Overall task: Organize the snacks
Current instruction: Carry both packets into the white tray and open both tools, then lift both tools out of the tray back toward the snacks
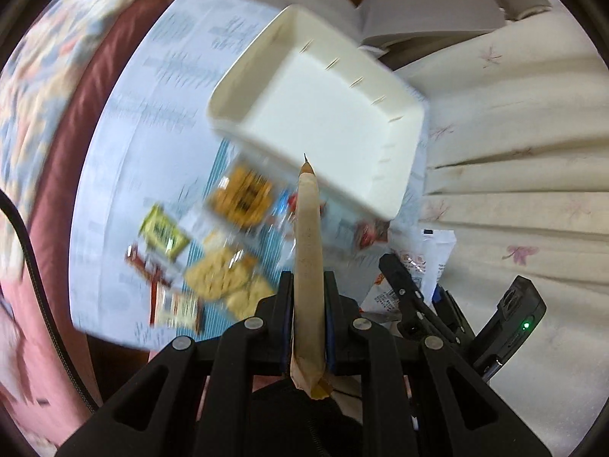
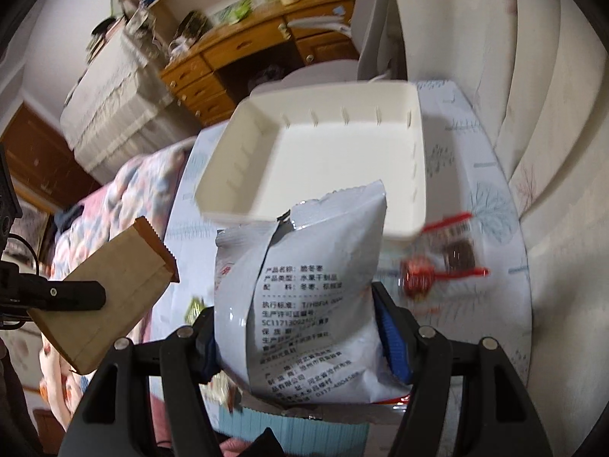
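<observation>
My left gripper [image 1: 309, 289] is shut on a flat brown paper packet [image 1: 309, 251], seen edge-on and pointing toward the white bin [image 1: 323, 122]. The same brown paper packet [image 2: 110, 293] shows at the left of the right wrist view, clamped by a left finger [image 2: 72, 295]. My right gripper [image 2: 300, 327] is shut on a puffy grey snack bag [image 2: 304, 289] with printed text, held upright just in front of the white bin [image 2: 327, 160]. The bin has nothing in it. Several small snack packs [image 1: 213, 243] lie blurred on the table below the bin.
The table has a pale blue patterned cloth [image 1: 152, 122]. A red-wrapped snack [image 2: 441, 262] lies right of the bin. Cream curtains [image 2: 540, 114] hang on the right, a floral quilt [image 1: 34, 87] and pink bedding on the left. A wooden desk [image 2: 259, 57] stands behind.
</observation>
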A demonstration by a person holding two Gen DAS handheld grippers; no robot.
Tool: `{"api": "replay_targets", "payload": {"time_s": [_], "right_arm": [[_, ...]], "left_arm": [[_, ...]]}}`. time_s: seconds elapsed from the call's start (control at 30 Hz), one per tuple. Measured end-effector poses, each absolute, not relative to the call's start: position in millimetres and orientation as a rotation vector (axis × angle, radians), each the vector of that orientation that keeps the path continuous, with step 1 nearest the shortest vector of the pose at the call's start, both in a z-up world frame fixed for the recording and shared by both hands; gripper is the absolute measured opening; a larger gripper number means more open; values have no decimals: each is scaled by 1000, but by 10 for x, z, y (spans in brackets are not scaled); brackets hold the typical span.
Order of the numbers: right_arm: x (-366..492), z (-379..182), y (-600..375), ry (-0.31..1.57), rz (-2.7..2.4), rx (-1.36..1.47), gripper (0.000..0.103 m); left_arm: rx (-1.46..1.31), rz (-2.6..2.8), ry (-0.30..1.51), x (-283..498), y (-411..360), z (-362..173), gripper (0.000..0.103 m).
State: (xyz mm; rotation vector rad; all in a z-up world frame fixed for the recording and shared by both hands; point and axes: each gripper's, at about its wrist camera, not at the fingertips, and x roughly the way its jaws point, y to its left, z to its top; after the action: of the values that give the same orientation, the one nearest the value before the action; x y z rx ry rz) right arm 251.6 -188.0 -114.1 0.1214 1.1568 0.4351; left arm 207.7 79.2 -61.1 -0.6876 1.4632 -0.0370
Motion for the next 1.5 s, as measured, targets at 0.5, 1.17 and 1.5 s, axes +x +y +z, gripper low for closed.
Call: {"api": "replay_targets", "payload": {"time_s": [0.5, 1.17, 1.5], "right_arm": [[3396, -1289, -1791, 1152, 363, 320, 68], [3207, -1246, -2099, 1198, 310, 473, 91], [2481, -942, -2312, 1184, 380, 472, 91]], "left_arm": [[-523, -218, 1297, 3327, 728, -742, 12], [-367, -93, 1284, 3073, 552, -750, 40], [-401, -77, 1200, 1970, 434, -415, 41]]}}
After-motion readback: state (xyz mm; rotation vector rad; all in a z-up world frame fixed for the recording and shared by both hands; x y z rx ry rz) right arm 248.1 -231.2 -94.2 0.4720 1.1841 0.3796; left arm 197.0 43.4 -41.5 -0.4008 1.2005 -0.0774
